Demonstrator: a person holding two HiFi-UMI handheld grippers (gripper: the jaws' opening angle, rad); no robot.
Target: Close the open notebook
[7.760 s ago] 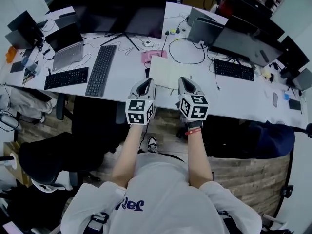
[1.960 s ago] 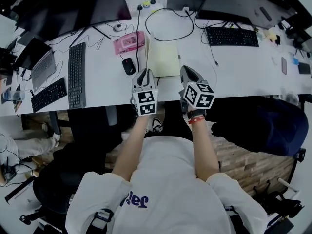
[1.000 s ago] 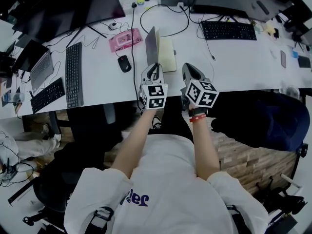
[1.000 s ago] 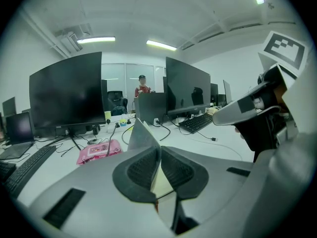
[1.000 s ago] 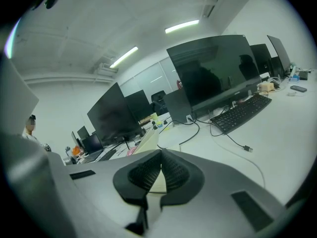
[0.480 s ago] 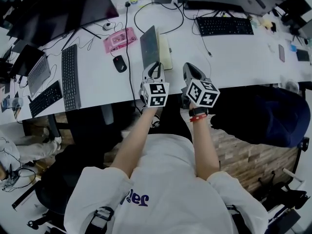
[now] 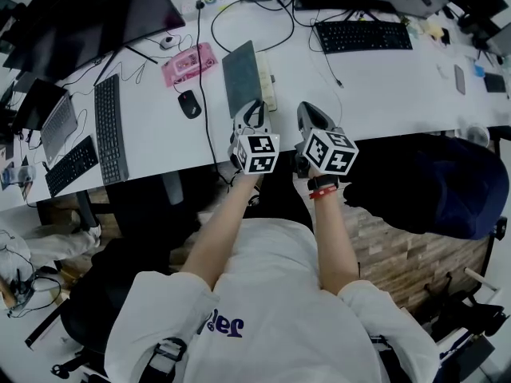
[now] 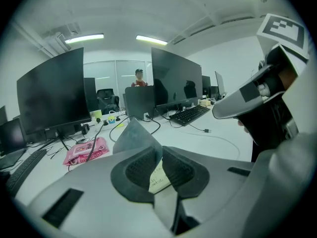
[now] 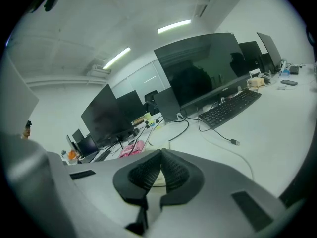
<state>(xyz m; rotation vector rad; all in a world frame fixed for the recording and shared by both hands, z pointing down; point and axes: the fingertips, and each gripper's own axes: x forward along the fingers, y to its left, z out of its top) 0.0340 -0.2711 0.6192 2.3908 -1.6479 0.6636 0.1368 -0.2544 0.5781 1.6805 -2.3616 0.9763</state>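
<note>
The fingers [image 8: 140, 171] of the left gripper [image 8: 159, 151] stand slightly apart and have just been opening. A narrow gap runs between the pads, and a cream page with handwriting shows through it. The near edge of the notebook's grey cover [image 8: 134, 135] comes down right at the fingertips; the pads do not look pressed on it. The fingers [image 9: 177, 175] of the right gripper [image 9: 161, 155] are closed, tips meeting, with nothing between them.

From the head view both grippers sit side by side over the near edge of the white desk [image 7: 375, 86], the left one at the near corner of the notebook [image 7: 268, 86]. The notebook lies just beyond the left gripper and a little left of the right. Its cover is raised on the left side and leans over the cream pages, not yet flat on them.

Left of the notebook sits a black mouse [image 7: 189, 104], and further back a pink pack [image 7: 190, 63]. A black keyboard [image 7: 106, 126] lies well to the left, another keyboard [image 7: 363, 36] at the far right. Dark monitors [image 7: 88, 14] line the back of the desk.
</note>
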